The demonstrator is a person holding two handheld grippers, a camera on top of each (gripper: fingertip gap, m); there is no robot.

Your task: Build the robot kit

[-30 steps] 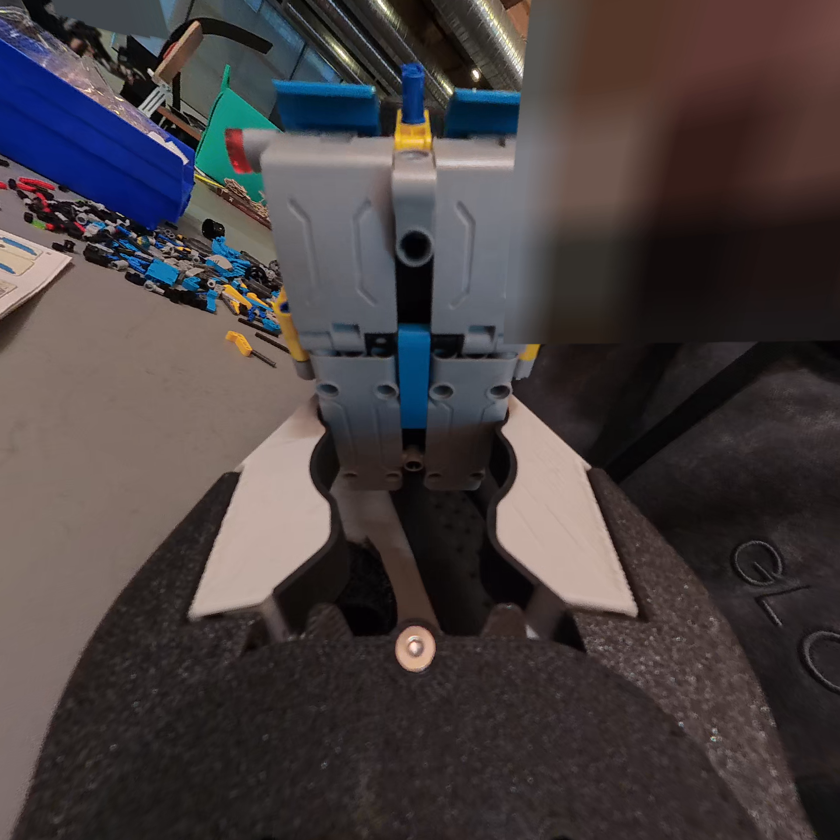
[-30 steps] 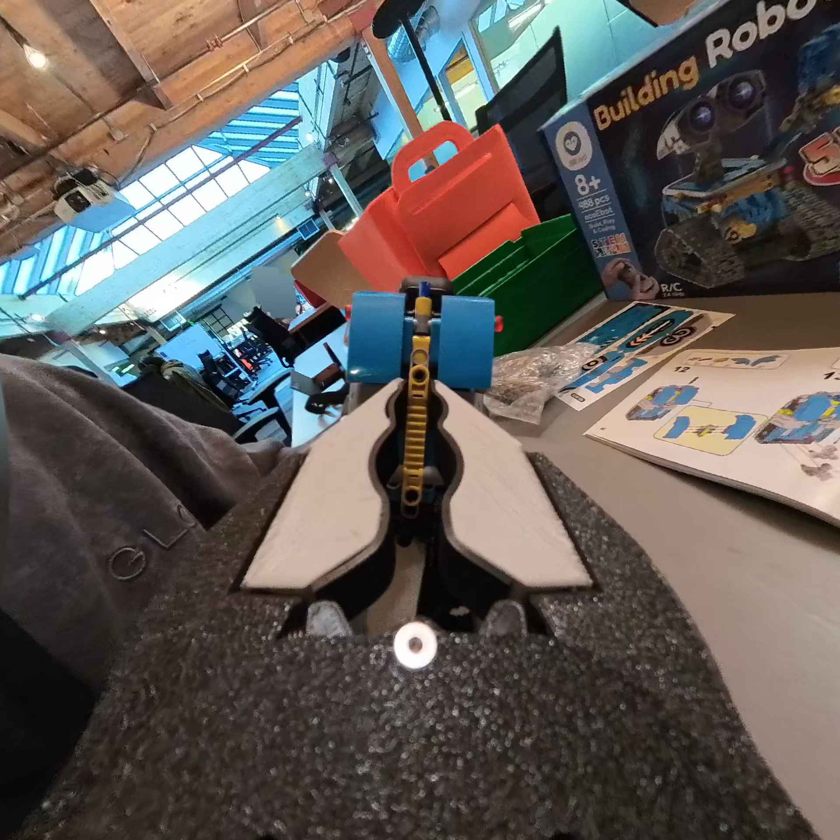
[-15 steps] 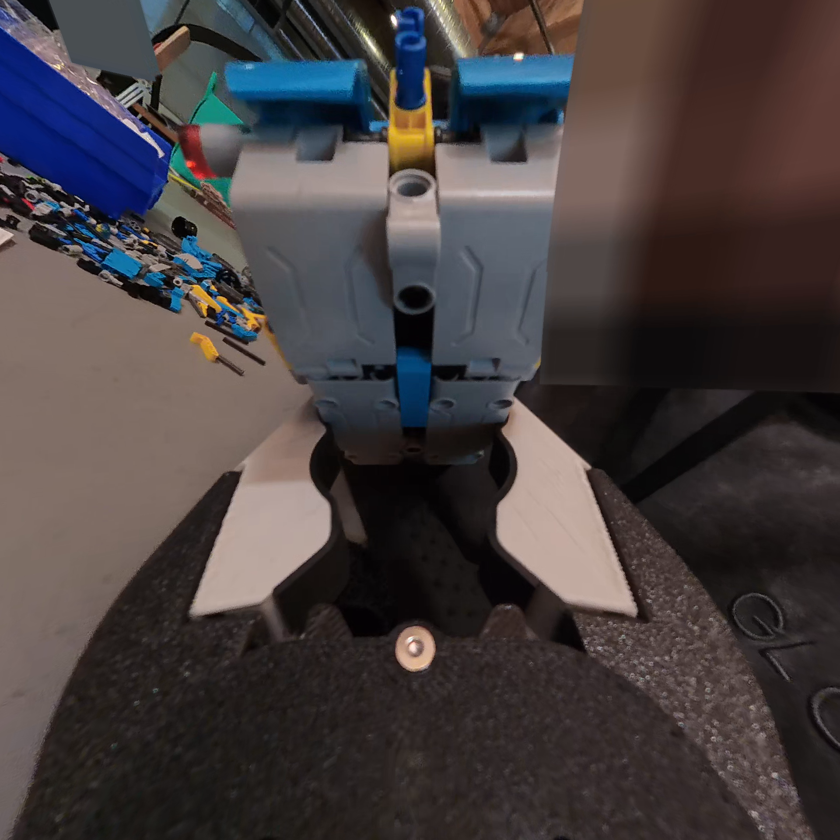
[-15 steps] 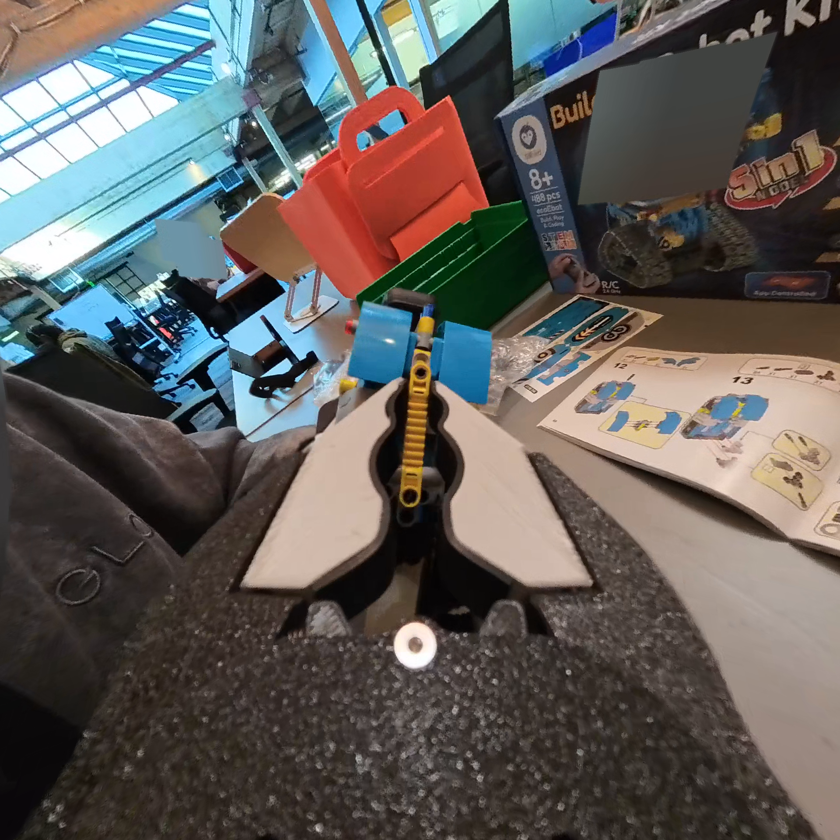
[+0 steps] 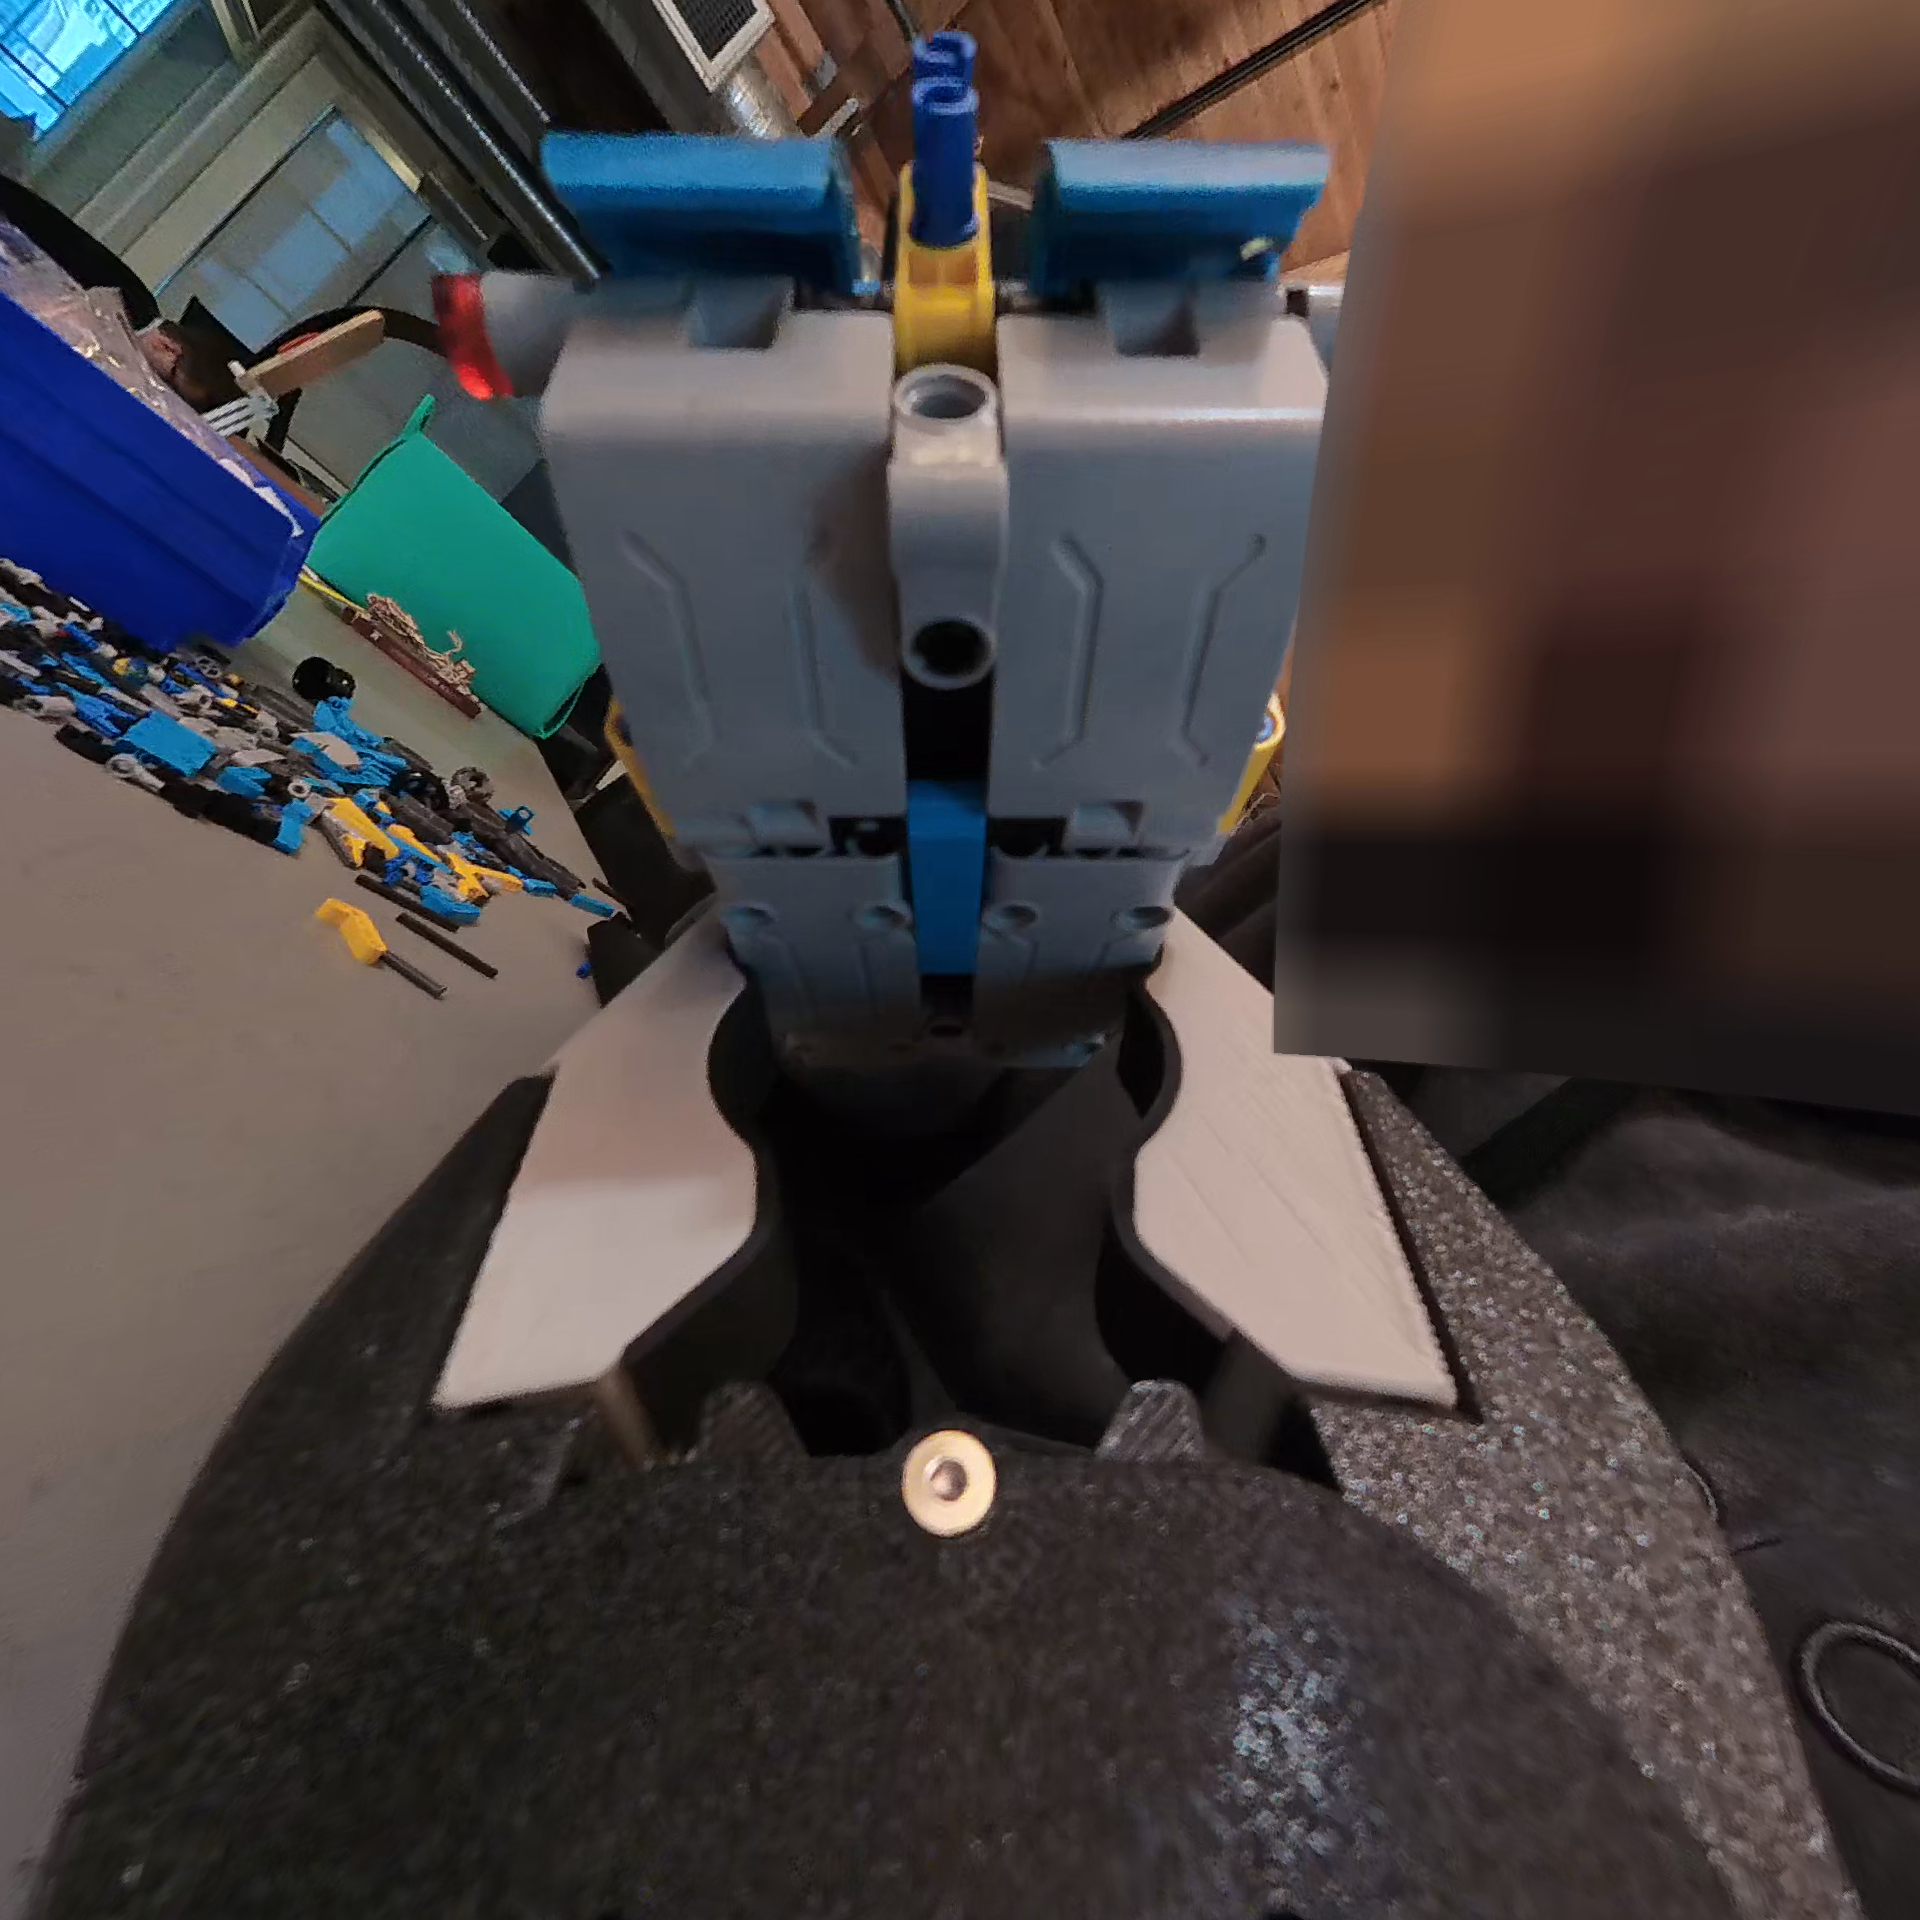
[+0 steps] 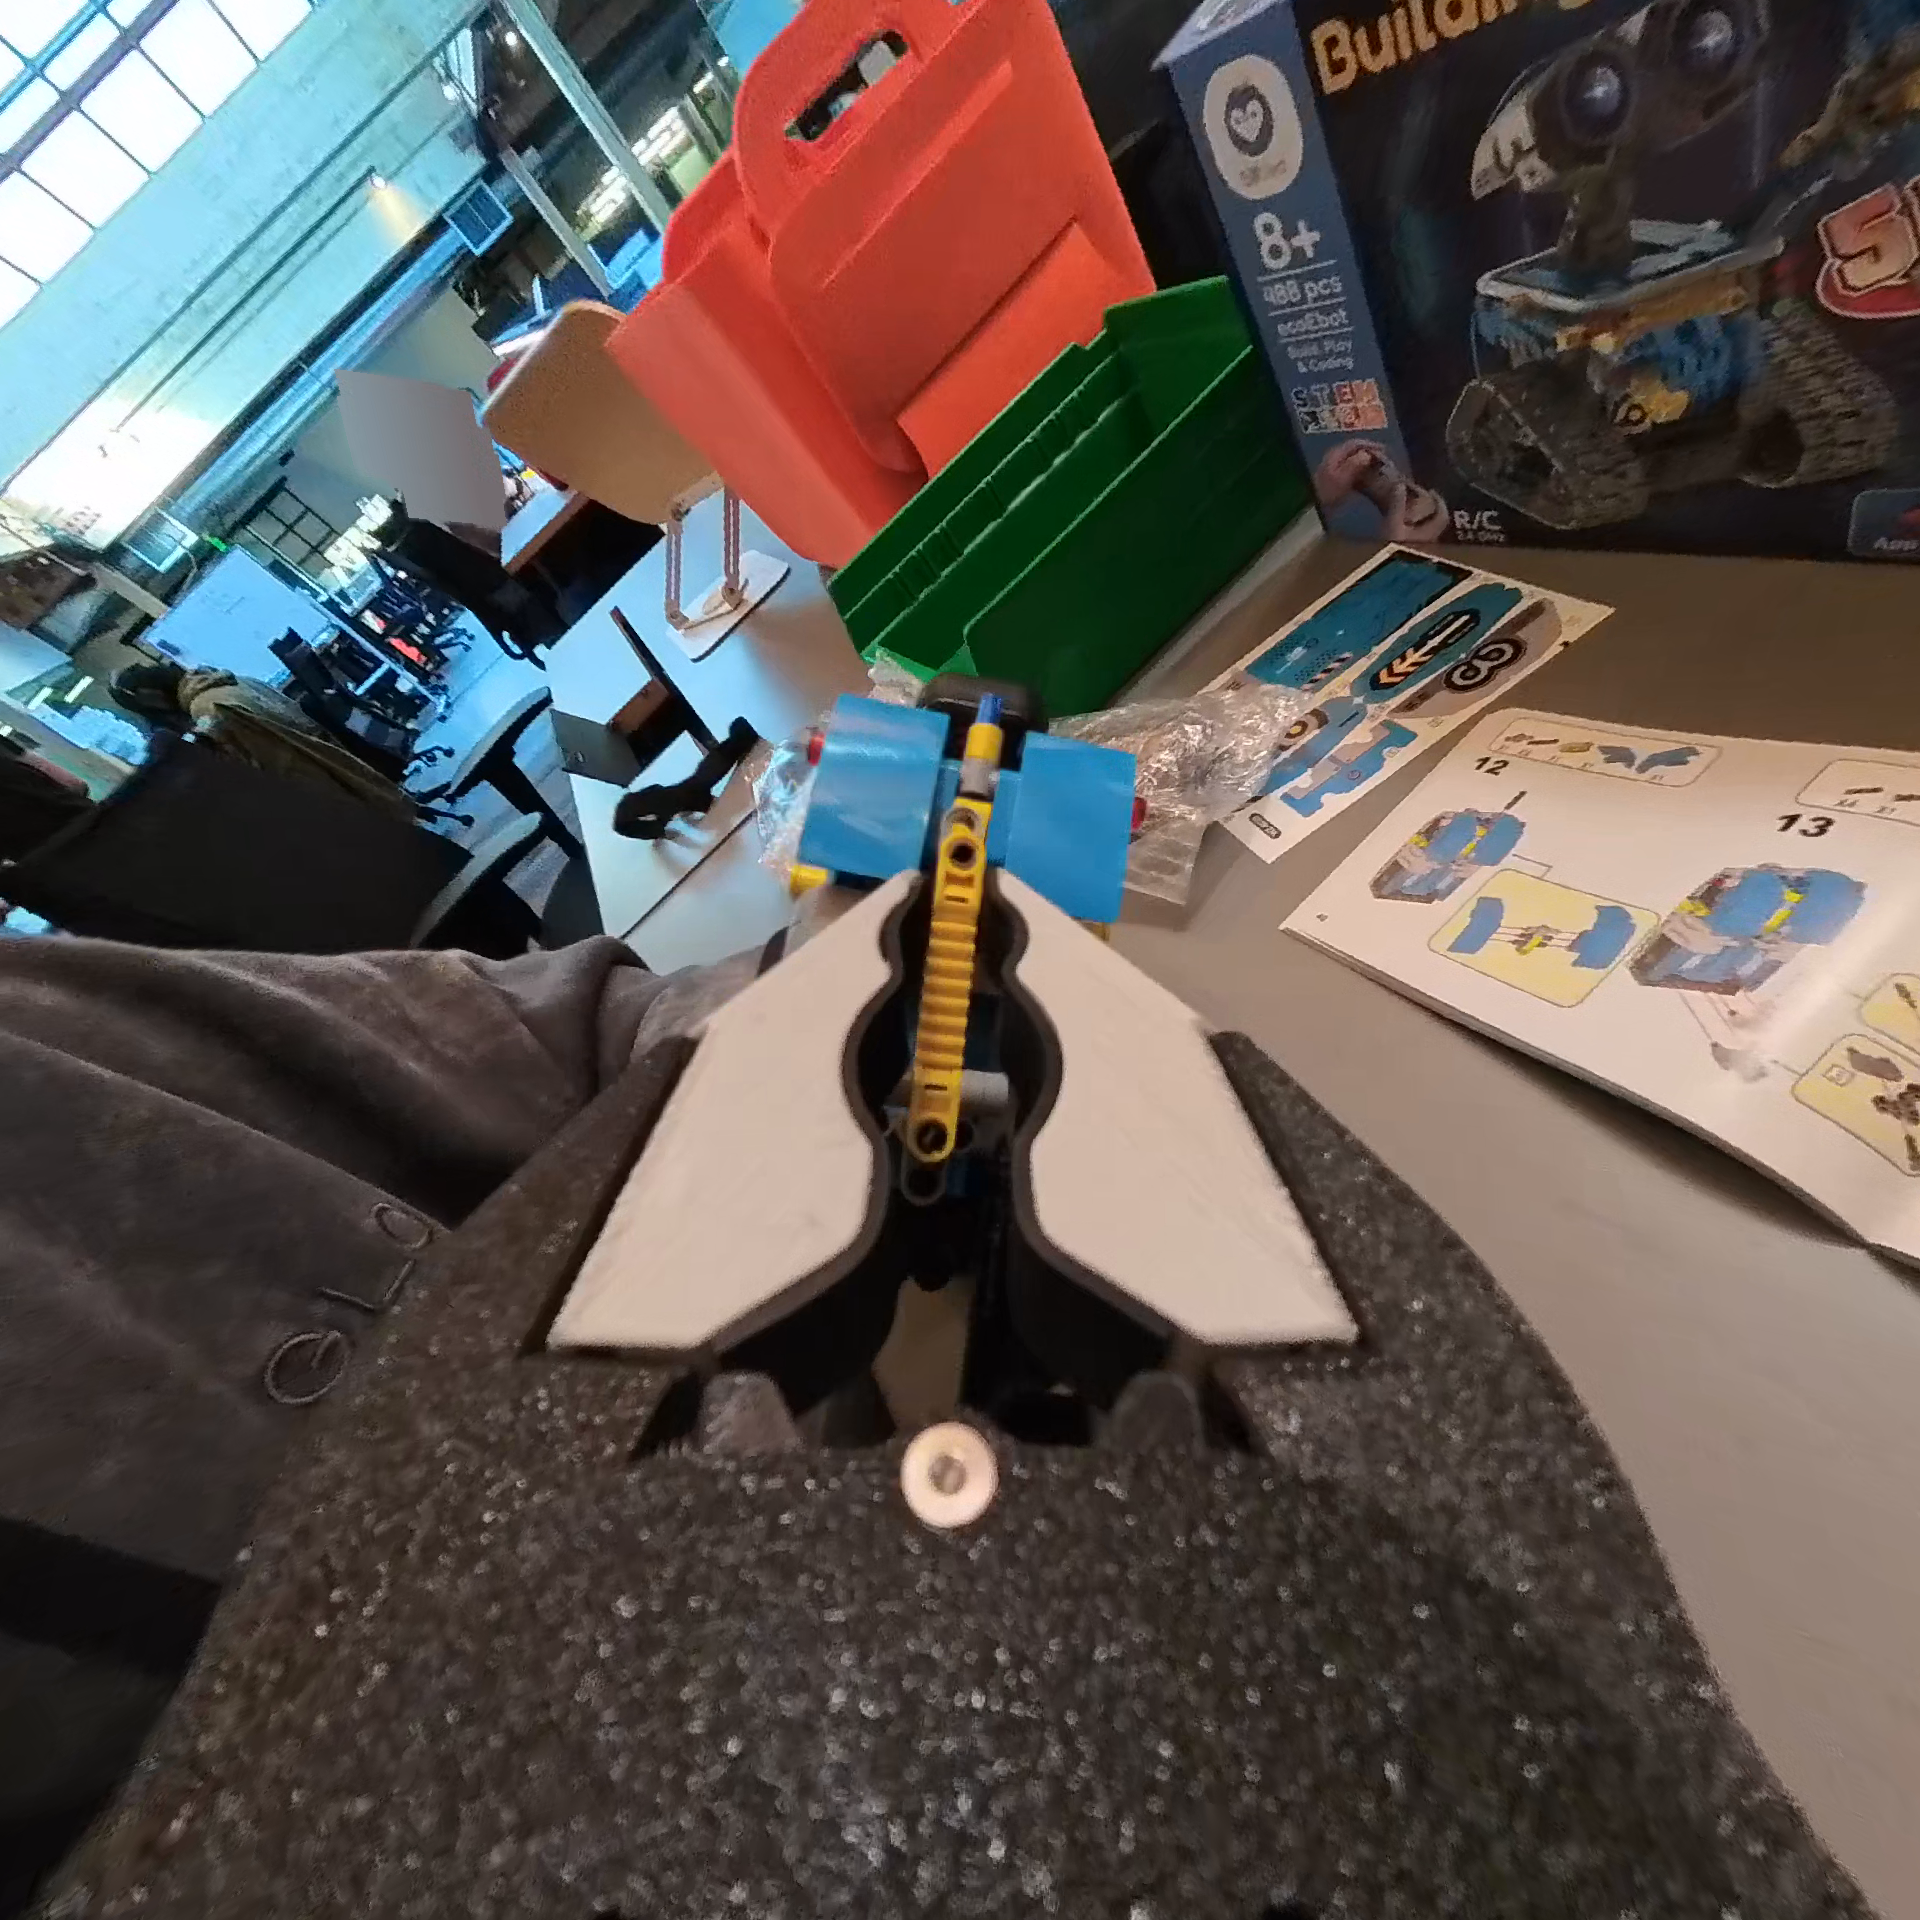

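Note:
My left gripper (image 5: 940,1003) is shut on the lower end of a grey brick model (image 5: 748,623). The model stands up from the jaws, with two blue caps (image 5: 696,208), a yellow piece and a blue pin (image 5: 940,145) on top. My right gripper (image 6: 961,904) is shut on a brick assembly with a yellow toothed beam (image 6: 945,997) between the fingers. Two light blue blocks (image 6: 873,800) sit just past the fingertips. I cannot tell whether both grippers hold the same model. Neither view shows the other gripper.
Loose blue, black and yellow bricks (image 5: 343,790), a blue bin (image 5: 114,488) and a green bin (image 5: 447,582) lie left on the grey table (image 5: 187,1091). An open instruction booklet (image 6: 1621,935), sticker sheet (image 6: 1392,675), plastic bag (image 6: 1195,748), green tray (image 6: 1070,540), orange case (image 6: 894,260) and kit box (image 6: 1610,270) stand right. A person's dark grey sleeve (image 6: 260,1143) is close. Some 7 cm of space lies between my two pairs of fingers.
The left view has tilted upward and the grey model now fills more of it. The right view has tilted down toward the table and booklet. Both grips are unchanged.

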